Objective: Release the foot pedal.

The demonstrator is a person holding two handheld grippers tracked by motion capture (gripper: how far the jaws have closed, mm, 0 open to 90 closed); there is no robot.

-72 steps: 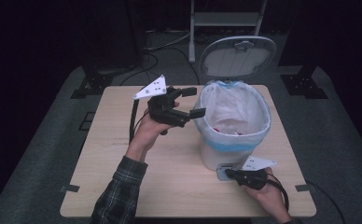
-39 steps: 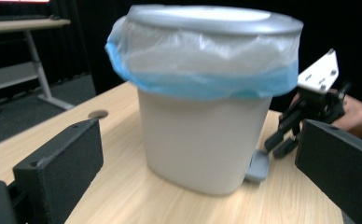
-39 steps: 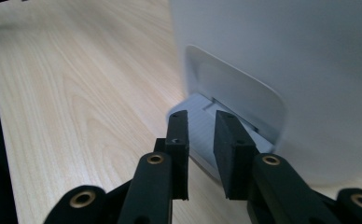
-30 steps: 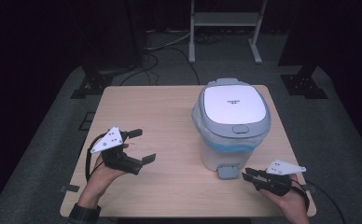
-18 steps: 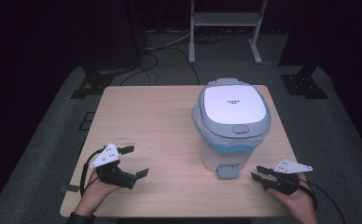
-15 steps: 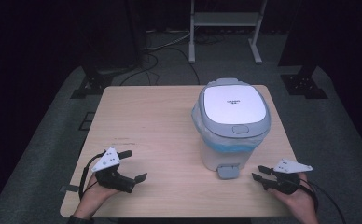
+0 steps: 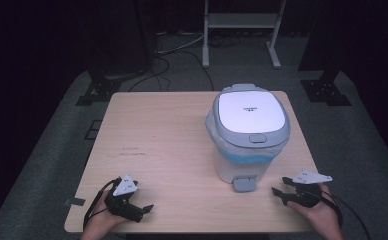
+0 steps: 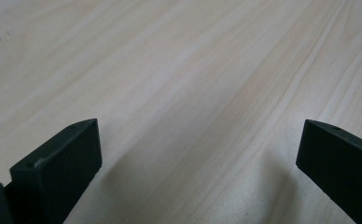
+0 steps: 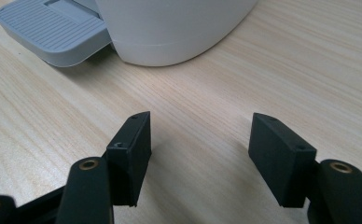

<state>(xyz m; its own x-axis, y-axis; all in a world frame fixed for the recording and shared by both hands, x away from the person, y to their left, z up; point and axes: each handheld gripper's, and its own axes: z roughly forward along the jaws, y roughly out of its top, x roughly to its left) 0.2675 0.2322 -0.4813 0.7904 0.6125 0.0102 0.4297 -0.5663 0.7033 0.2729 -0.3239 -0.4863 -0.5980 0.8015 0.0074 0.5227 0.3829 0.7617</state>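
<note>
A white pedal bin [image 7: 242, 165] with a blue-edged bag liner stands on the right half of the wooden table [image 7: 162, 145], and its grey-rimmed lid [image 7: 251, 114] is down. Its grey pedal [image 7: 244, 184] points at the front edge; the pedal [image 9: 53, 30] and the bin's base [image 9: 170, 23] also show in the right gripper view. My right gripper [image 7: 280, 187] rests low to the right of the pedal, apart from it. Its jaws have just been opening and stand open [image 9: 200, 135] with nothing between them. My left gripper [image 7: 143, 211] sits at the front left, open [image 8: 198, 140] over bare wood.
A metal stand [image 7: 242, 30] and cables lie on the dark floor behind the table. Black frame feet [image 7: 327, 92] sit at the table's far corners. The table's front edge runs just below both hands.
The bin's lid, up earlier, has come down. My left gripper left the bin's rim and sank to the front left. My right gripper drew off the pedal and its jaws spread.
</note>
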